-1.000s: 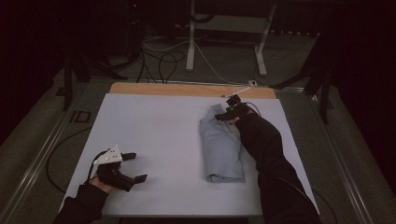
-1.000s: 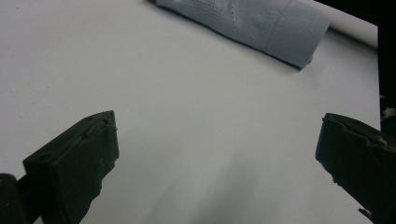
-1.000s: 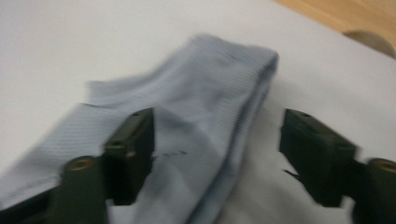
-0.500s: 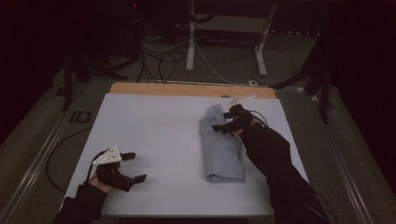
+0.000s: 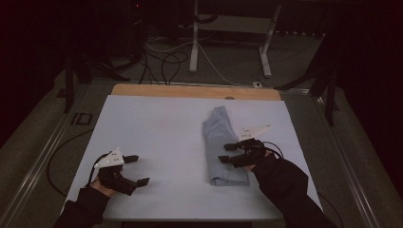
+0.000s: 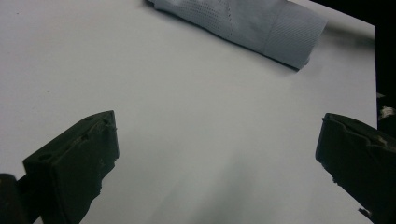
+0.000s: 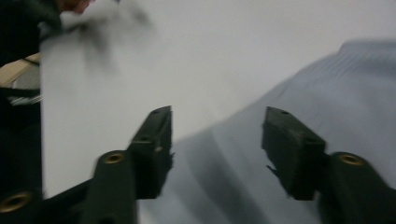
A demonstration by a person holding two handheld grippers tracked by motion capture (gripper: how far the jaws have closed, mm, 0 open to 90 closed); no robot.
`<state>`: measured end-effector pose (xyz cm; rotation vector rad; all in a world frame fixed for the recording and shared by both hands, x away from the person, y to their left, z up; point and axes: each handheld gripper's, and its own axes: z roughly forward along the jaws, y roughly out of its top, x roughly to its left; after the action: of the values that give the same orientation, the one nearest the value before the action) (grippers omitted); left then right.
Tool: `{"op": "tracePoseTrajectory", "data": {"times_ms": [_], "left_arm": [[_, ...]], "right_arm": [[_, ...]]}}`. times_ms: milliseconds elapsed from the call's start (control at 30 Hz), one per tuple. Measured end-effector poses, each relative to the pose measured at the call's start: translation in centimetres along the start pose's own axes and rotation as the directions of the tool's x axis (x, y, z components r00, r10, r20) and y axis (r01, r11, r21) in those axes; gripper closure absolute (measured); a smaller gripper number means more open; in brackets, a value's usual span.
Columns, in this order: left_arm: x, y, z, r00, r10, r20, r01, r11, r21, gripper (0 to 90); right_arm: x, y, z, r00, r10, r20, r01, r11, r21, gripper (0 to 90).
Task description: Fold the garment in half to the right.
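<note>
A folded light-blue cloth (image 5: 219,137) lies lengthwise on the right half of the white table sheet (image 5: 157,123). My right gripper (image 5: 225,153) hovers over the cloth's near part, pointing left. Its jaws have just been closing and stand partly open, with nothing pinched between them. In the right gripper view the cloth (image 7: 336,93) lies blurred under the right gripper (image 7: 218,126). My left gripper (image 5: 138,169) rests wide open at the sheet's near left, well apart from the cloth. In the left gripper view the left gripper (image 6: 217,135) frames bare sheet, with the cloth (image 6: 243,23) farther off.
A wooden table edge (image 5: 190,90) runs along the far side of the sheet. Beyond it, cables (image 5: 161,61) and a white stand's legs (image 5: 195,42) sit on the dark floor. A metal rail (image 5: 43,156) borders the table's left side.
My right gripper has moved from the cloth's far end toward its near end, and its jaws have narrowed. The left gripper has stayed put.
</note>
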<state>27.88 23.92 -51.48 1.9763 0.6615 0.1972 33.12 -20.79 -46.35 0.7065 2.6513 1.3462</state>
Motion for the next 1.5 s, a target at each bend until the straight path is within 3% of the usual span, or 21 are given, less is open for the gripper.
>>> {"op": "tracePoseTrajectory", "data": {"times_ms": [133,267,333,500,567,633,767,833,1000,1167,1233,1267,1500], "left_arm": [[0.1,0.0,0.0,1.0,-0.004,0.001,0.004,1.0,-0.001,0.6],[0.1,-0.1,0.1,1.0,-0.004,0.005,0.004,1.0,0.004,0.6],[0.1,-0.1,0.2,1.0,-0.004,0.006,0.004,1.0,0.004,0.6],[0.1,-0.1,0.2,1.0,-0.004,0.009,0.004,1.0,0.003,0.6],[0.1,-0.1,0.2,0.9999,-0.005,0.011,0.005,1.0,0.006,0.6],[0.1,-0.1,0.2,0.9999,-0.009,0.012,0.009,0.9999,0.006,0.6],[0.1,-0.1,0.3,0.9999,-0.005,0.013,0.005,1.0,0.007,0.6],[0.1,-0.1,0.2,0.9999,-0.007,0.012,0.007,1.0,0.007,0.6],[0.2,-0.1,0.2,0.9999,-0.009,0.011,0.009,1.0,0.0,0.7],[0.2,-0.1,0.2,0.9999,-0.006,0.012,0.006,1.0,0.003,0.6],[0.2,-0.1,0.1,0.9999,-0.006,0.01,0.006,1.0,0.002,0.6],[0.2,-0.1,0.1,0.9999,-0.007,0.01,0.007,1.0,0.003,0.6],[0.2,-0.1,0.1,0.9999,-0.01,0.011,0.01,0.9999,0.002,0.7]], "right_arm": [[0.8,-2.5,-0.8,0.9999,0.011,0.01,-0.011,0.999,0.034,54.9],[1.5,-4.8,-0.9,0.9997,-0.009,0.023,0.008,0.998,0.07,57.2],[1.8,-5.6,-0.5,0.9979,-0.043,0.048,0.039,0.995,0.097,57.7],[2.1,-6.7,0.8,0.9939,-0.094,0.057,0.084,0.983,0.161,58.7],[2.2,-6.9,1.1,0.9884,-0.132,0.075,0.116,0.974,0.196,59.9],[2.2,-7.1,1.2,0.9814,-0.169,0.091,0.148,0.969,0.197,66.9],[2.0,-7.0,1.0,0.9788,-0.176,0.105,0.152,0.967,0.203,83.0],[1.8,-6.9,0.9,0.9815,-0.163,0.101,0.14,0.969,0.203,87.5],[1.9,-6.4,-0.7,0.9867,-0.153,0.056,0.141,0.975,0.172,88.4],[1.5,-7.0,-2.1,0.9903,-0.131,0.046,0.121,0.977,0.173,88.5],[1.3,-7.4,-2.3,0.9937,-0.103,0.043,0.095,0.981,0.17,88.5],[1.2,-7.5,-2.3,0.9925,-0.117,0.036,0.109,0.978,0.176,88.5],[0.6,-8.4,-2.0,0.9953,-0.089,0.037,0.08,0.977,0.198,88.5]]}}
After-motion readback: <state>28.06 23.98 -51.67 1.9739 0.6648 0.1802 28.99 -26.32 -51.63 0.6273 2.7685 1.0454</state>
